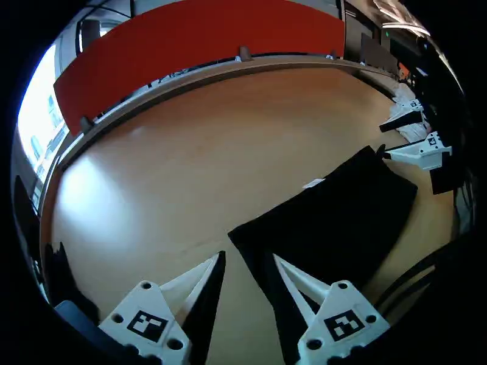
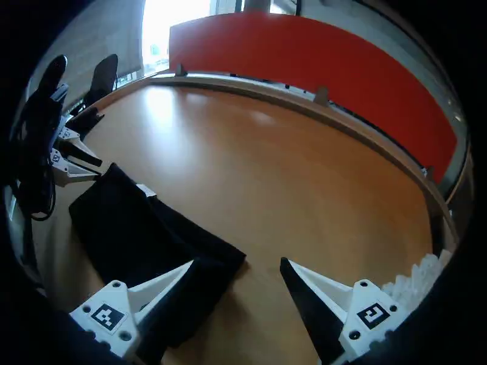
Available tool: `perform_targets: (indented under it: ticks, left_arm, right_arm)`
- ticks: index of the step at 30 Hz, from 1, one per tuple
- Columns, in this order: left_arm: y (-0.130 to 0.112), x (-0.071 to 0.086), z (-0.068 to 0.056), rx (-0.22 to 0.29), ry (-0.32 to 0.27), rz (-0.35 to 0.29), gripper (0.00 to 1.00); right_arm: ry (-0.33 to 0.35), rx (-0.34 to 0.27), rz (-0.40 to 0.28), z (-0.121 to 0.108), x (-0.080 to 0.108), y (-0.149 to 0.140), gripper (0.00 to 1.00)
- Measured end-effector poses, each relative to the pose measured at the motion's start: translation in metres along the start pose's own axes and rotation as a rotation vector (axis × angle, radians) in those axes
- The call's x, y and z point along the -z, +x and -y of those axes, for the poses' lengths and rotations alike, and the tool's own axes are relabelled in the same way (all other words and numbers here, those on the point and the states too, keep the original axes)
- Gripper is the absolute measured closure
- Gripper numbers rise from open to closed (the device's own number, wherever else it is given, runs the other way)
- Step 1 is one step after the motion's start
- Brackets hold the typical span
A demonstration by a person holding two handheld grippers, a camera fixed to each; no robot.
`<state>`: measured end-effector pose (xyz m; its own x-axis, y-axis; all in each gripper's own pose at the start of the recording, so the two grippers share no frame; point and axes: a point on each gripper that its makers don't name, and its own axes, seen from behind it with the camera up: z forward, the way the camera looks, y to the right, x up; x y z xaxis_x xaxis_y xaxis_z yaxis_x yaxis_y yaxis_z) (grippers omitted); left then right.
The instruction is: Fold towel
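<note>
Black towel [image 1: 341, 219] lies flat on the table [image 1: 182, 158], with its long axis running pretty much straight from the left tool [image 1: 248, 254] to the right tool [image 2: 237, 261], one short end at each. Both tools are spread wide, pinching nothing, and each has a towel corner right by its fingers, so I'd say neither hand is nearer

Orange-brown wooden tabletop [image 1: 201, 152], long red divider panel [image 1: 201, 36] along its far edge, bright window [image 1: 36, 103] beyond.

I have my left gripper [image 1: 246, 260] held low with its fingers parted. My right gripper [image 2: 237, 264] is parted wider. The two sit well apart.
</note>
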<state>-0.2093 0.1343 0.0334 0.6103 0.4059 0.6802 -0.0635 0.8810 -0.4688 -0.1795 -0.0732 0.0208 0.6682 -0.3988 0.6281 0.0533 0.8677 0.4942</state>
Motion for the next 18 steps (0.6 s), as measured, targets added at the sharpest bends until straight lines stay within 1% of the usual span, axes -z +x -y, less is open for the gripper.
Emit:
perform_targets:
  ticks: [2,6,8,14,18]
  left_arm:
    - [0.0,0.0,-0.001,0.008,-0.007,0.0,0.25]
    - [0.001,0.002,-0.001,0.023,-0.009,-0.004,0.2]
    - [0.001,0.002,0.0,0.029,-0.007,-0.005,0.2]
    - [0.002,0.008,-0.003,0.046,-0.014,-0.012,0.07]
    - [0.0,0.013,-0.005,0.054,-0.012,-0.012,0.07]
  right_arm:
    - [-0.005,-0.001,-0.004,-0.001,0.0,0.001,0.0]
    - [-0.014,0.007,-0.011,-0.003,0.002,0.003,0.0]
    - [-0.012,0.009,-0.012,-0.002,0.003,0.003,0.0]
    - [-0.003,0.008,-0.014,0.004,0.009,0.001,0.0]
    - [0.008,0.0,-0.019,0.011,0.016,-0.002,0.0]
